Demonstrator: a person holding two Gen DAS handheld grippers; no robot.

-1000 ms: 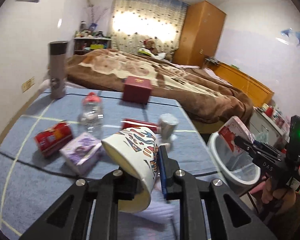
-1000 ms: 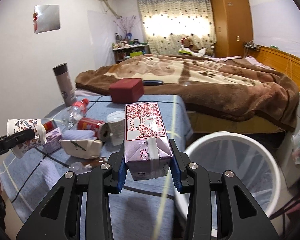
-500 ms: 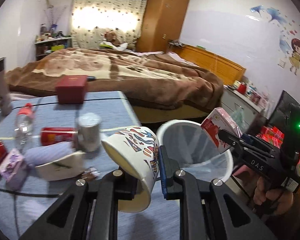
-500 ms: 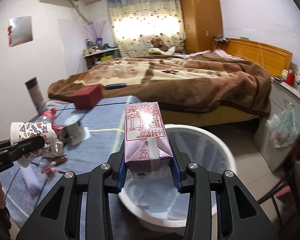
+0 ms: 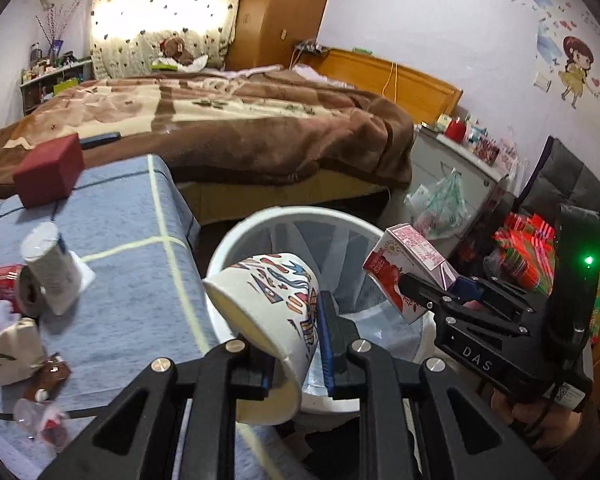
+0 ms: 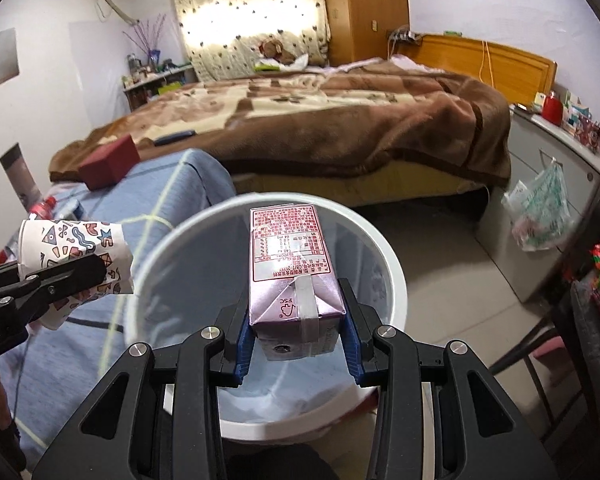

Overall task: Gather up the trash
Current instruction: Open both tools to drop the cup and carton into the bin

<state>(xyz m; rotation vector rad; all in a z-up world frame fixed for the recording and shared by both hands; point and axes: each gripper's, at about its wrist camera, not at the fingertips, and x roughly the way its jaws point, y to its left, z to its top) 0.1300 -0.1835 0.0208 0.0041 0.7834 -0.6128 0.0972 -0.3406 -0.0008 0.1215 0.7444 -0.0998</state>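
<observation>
My left gripper is shut on the wall of a patterned paper cup, tilted on its side at the near left rim of the white trash bin. My right gripper is shut on a purple milk carton, held upright over the open bin. The carton and the right gripper show in the left wrist view over the bin's right side. The cup and left gripper show at the left in the right wrist view.
The blue-clothed table left of the bin holds a red box, a grey can, crumpled wrappers and more litter. A bed lies behind. A cabinet with a hanging plastic bag stands on the right.
Both grippers have swung right from the table to the bin. The carton now hangs over the bin's opening and the cup has reached its rim. Both grips are unchanged.
</observation>
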